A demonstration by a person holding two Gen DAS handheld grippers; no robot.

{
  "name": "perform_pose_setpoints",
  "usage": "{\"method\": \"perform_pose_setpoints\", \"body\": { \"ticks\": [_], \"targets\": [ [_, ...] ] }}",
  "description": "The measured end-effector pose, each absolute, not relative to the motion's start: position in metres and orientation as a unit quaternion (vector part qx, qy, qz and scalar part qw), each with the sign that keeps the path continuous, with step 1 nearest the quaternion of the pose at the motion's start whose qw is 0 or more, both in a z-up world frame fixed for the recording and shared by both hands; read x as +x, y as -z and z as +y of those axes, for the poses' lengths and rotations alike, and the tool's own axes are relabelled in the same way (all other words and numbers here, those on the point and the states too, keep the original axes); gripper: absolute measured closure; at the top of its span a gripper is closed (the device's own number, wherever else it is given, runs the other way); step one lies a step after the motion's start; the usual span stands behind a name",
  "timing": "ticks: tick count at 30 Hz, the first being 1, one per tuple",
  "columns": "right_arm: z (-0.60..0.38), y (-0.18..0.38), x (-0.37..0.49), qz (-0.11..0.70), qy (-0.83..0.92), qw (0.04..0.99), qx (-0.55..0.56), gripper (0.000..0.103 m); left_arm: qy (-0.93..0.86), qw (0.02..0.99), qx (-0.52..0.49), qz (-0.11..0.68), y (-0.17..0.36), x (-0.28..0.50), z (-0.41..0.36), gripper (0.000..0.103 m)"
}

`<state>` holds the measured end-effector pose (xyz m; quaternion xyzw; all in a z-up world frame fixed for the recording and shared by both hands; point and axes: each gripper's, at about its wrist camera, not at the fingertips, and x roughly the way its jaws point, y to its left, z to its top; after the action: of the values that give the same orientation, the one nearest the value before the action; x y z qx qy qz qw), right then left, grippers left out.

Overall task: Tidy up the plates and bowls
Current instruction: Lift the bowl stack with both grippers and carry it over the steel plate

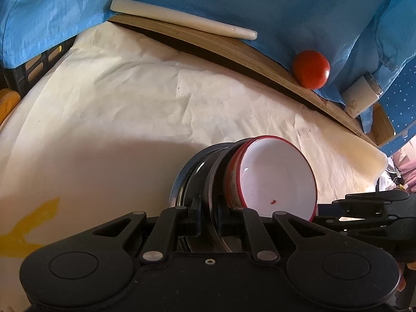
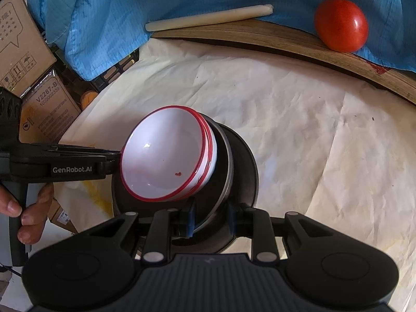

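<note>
A stack of dark plates with steel rims carries two nested white bowls with red rims. The stack is tilted and held above the white paper-covered table. My left gripper is shut on the plate rims at one side; it shows in the right wrist view at the left. My right gripper is shut on the plate rims at the opposite side; it shows in the left wrist view at the right.
A wooden board under blue cloth borders the far side, with a tomato and a white stick on it. Cardboard boxes stand at the left. A black crate sits far left.
</note>
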<state>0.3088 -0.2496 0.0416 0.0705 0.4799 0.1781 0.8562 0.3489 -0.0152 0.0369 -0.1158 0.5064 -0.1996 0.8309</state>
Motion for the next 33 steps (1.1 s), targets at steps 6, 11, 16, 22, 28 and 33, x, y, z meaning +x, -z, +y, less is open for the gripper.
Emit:
{"method": "perform_pose_setpoints", "body": {
  "ticks": [6, 11, 16, 22, 28, 33],
  "targets": [
    [-0.25, -0.041, 0.309, 0.48, -0.178, 0.856, 0.072, 0.075, 0.199, 0.831, -0.118, 0.507, -0.037, 0.349, -0.015, 0.092],
    [-0.248, -0.042, 0.308, 0.477, -0.176, 0.858, 0.073, 0.074, 0.197, 0.83, -0.133, 0.505, -0.036, 0.35, -0.012, 0.092],
    [-0.247, -0.042, 0.306, 0.472, -0.173, 0.862, 0.066, 0.074, 0.196, 0.831, -0.144, 0.501, -0.035, 0.351, -0.011, 0.092],
    [-0.246, -0.046, 0.301, 0.462, -0.171, 0.868, 0.056, 0.074, 0.194, 0.835, -0.148, 0.493, -0.036, 0.349, -0.009, 0.092],
    [-0.246, -0.047, 0.298, 0.449, -0.165, 0.877, 0.048, 0.069, 0.187, 0.845, -0.14, 0.481, -0.037, 0.345, -0.011, 0.092],
    [-0.247, -0.048, 0.295, 0.437, -0.163, 0.883, 0.046, 0.065, 0.178, 0.863, -0.129, 0.456, -0.044, 0.341, -0.007, 0.092]
  ]
}}
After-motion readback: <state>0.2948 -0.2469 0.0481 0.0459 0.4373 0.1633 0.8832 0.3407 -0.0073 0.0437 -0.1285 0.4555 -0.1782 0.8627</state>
